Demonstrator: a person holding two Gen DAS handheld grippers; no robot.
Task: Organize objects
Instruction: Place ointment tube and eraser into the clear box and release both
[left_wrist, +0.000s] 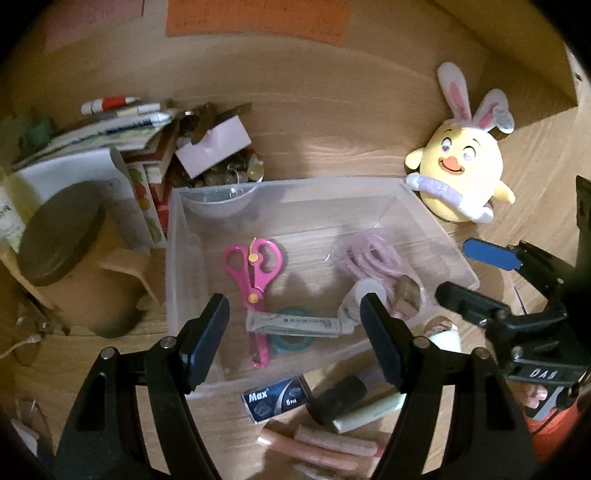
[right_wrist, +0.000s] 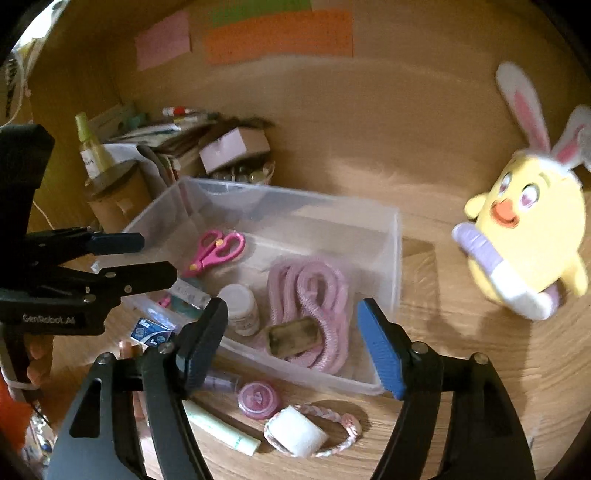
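A clear plastic bin (left_wrist: 177, 229) (right_wrist: 395, 258) stands on the wooden desk. It holds pink scissors (left_wrist: 253, 266) (right_wrist: 216, 251), a coiled pink rope (left_wrist: 373, 254) (right_wrist: 314, 295), a white bottle (right_wrist: 242, 304), a tube (left_wrist: 295, 324) and a teal tape roll (left_wrist: 291, 345). My left gripper (left_wrist: 295, 332) is open and empty over the bin's near edge. My right gripper (right_wrist: 291, 343) is open and empty above the bin's near right corner; it also shows in the left wrist view (left_wrist: 465, 269). In front of the bin lie a blue Max box (left_wrist: 277, 397) (right_wrist: 151, 332), a pink round case (right_wrist: 258, 398), a white block (right_wrist: 297, 430), a braided bracelet (right_wrist: 347, 424) and tubes (left_wrist: 325, 443).
A yellow plush chick with bunny ears (left_wrist: 458, 166) (right_wrist: 528, 236) stands right of the bin. A pile of books, pens and a small pink box (left_wrist: 214, 147) sits at the back left, with a brown round-lidded container (left_wrist: 59, 236) (right_wrist: 114, 195). Coloured paper notes (right_wrist: 277, 35) hang on the back wall.
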